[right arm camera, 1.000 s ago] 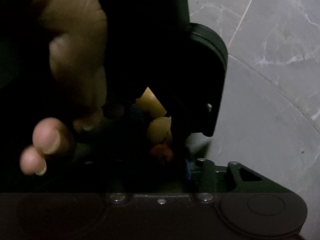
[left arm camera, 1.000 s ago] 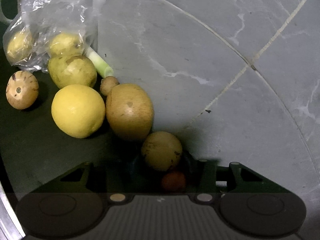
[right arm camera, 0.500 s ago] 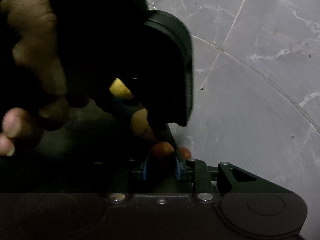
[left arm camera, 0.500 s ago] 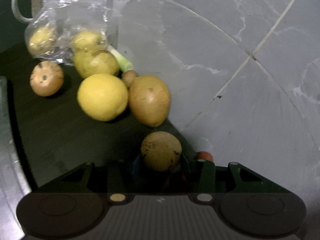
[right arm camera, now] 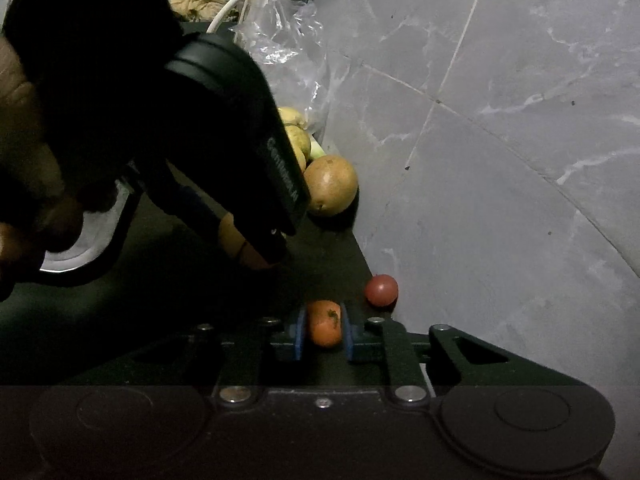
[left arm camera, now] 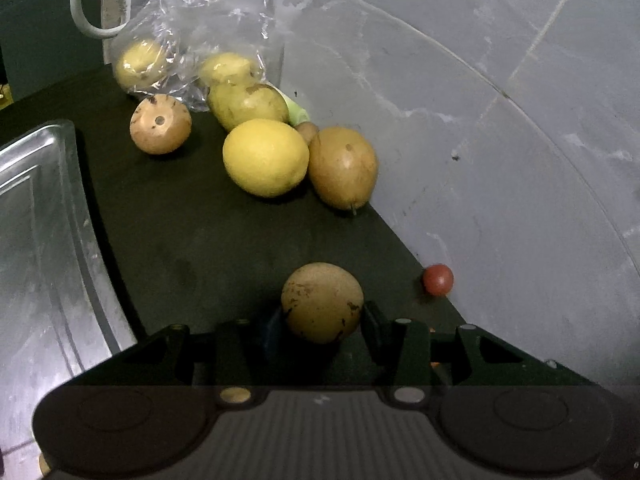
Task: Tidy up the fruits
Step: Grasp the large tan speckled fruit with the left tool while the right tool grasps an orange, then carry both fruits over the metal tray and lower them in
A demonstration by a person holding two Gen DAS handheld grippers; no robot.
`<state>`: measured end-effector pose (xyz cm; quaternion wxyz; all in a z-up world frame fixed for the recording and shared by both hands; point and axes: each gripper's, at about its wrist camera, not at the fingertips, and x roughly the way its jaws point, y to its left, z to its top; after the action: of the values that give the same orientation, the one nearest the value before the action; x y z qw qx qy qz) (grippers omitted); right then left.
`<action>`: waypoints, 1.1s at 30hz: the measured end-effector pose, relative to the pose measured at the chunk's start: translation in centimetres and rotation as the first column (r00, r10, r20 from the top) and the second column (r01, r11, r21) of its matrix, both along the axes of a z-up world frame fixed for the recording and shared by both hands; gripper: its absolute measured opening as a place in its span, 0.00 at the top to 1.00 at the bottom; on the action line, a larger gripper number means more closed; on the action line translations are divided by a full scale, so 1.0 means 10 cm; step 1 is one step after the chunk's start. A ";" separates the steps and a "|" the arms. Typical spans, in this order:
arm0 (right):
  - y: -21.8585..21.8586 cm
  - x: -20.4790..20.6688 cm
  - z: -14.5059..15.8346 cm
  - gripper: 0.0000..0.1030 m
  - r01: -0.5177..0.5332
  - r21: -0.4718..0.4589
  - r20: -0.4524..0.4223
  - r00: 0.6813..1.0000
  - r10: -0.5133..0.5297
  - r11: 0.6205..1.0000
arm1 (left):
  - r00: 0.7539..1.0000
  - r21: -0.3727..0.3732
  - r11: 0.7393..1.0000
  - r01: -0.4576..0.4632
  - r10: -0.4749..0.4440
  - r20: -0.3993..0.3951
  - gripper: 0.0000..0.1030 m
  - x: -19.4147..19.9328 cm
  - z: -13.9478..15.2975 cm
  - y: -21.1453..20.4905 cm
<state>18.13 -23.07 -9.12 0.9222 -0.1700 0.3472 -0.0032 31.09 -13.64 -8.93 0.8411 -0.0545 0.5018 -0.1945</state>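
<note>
My left gripper (left arm camera: 322,320) is shut on a round brown-speckled fruit (left arm camera: 322,302), held above the dark mat (left arm camera: 180,248). Further back lie a yellow lemon (left arm camera: 265,157), a brown oval fruit (left arm camera: 343,167), a brown round fruit with a hole (left arm camera: 160,123) and a yellow-green pear (left arm camera: 247,105). My right gripper (right arm camera: 324,330) is shut on a small orange tomato (right arm camera: 324,322). A small red tomato (right arm camera: 381,289) rests at the mat's edge, and it shows in the left wrist view as the red tomato (left arm camera: 438,279). The left gripper's body (right arm camera: 240,152) and a hand fill the left of the right wrist view.
A clear plastic bag (left arm camera: 192,40) with more yellow fruit lies at the back. A metal tray (left arm camera: 44,216) sits at the left on the mat. A white cable (left arm camera: 86,20) loops behind the bag. Grey marble floor tiles (left arm camera: 500,140) spread to the right.
The left gripper has pulled back and up with the speckled fruit, and the tray has come into view. The right gripper has drawn back with the orange tomato; the red tomato now lies apart.
</note>
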 end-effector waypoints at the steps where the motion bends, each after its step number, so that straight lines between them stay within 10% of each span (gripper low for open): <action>1: -0.02 0.06 0.00 0.81 0.001 0.001 -0.004 1.000 -0.001 1.000 | 1.000 0.001 1.000 0.002 -0.002 -0.001 0.56 -0.01 -0.01 -0.01; 10: -0.11 0.37 -0.15 0.47 0.021 0.042 -0.019 1.000 -0.020 0.999 | 1.000 0.004 1.000 0.001 -0.001 -0.005 0.56 -0.17 -0.01 0.03; 18: -0.19 0.51 -0.23 0.70 0.000 0.079 -0.055 0.998 0.004 0.997 | 1.000 -0.005 1.000 -0.010 0.011 0.019 0.56 -0.26 0.07 0.11; 33: 0.11 0.18 0.00 0.71 -0.055 0.154 0.003 0.998 0.055 0.987 | 0.994 -0.027 0.996 -0.085 0.087 0.066 0.56 -0.48 0.29 0.51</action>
<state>19.90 -22.01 -9.12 0.9322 -0.1078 0.3420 0.0490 26.29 -8.55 -6.04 0.8644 -0.0795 0.4679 -0.1659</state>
